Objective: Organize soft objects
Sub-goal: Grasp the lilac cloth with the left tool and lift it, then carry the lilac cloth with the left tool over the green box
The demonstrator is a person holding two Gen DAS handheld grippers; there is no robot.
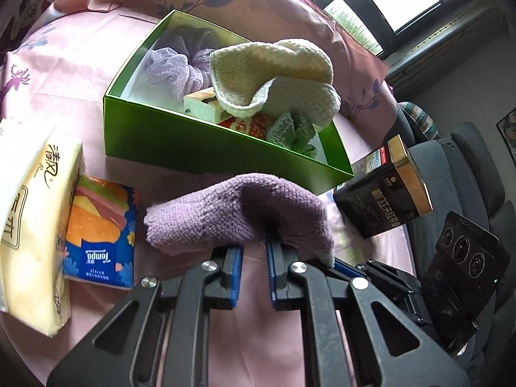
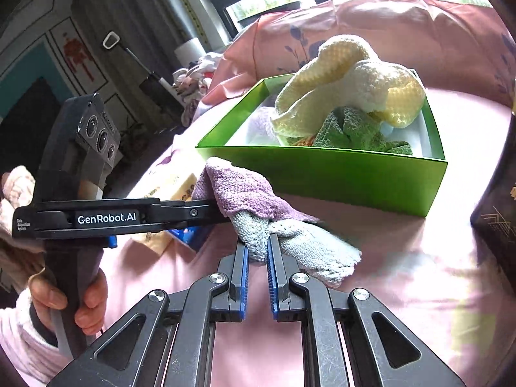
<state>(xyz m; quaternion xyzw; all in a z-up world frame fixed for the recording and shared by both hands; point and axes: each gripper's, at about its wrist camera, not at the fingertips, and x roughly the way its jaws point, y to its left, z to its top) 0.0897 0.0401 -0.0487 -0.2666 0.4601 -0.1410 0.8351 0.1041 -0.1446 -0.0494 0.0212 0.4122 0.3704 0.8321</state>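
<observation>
A purple-and-grey towel (image 1: 238, 209) lies bunched on the pink bedsheet in front of a green box (image 1: 180, 142). My left gripper (image 1: 254, 245) is shut on its purple side. My right gripper (image 2: 258, 248) is shut on its grey side (image 2: 303, 248). In the right wrist view the left gripper (image 2: 206, 209) reaches in from the left onto the purple part (image 2: 242, 190). The green box (image 2: 338, 174) holds a cream knitted cloth (image 2: 351, 87), a green cloth (image 2: 351, 132), a lilac mesh scrunchie (image 1: 174, 67) and small packets.
A yellow tissue pack (image 1: 32, 219) and a blue Tempo tissue pack (image 1: 100, 229) lie at the left. A black and gold box (image 1: 387, 200) stands right of the green box. Pink pillows (image 2: 387, 32) lie behind. The bed edge drops off at the right.
</observation>
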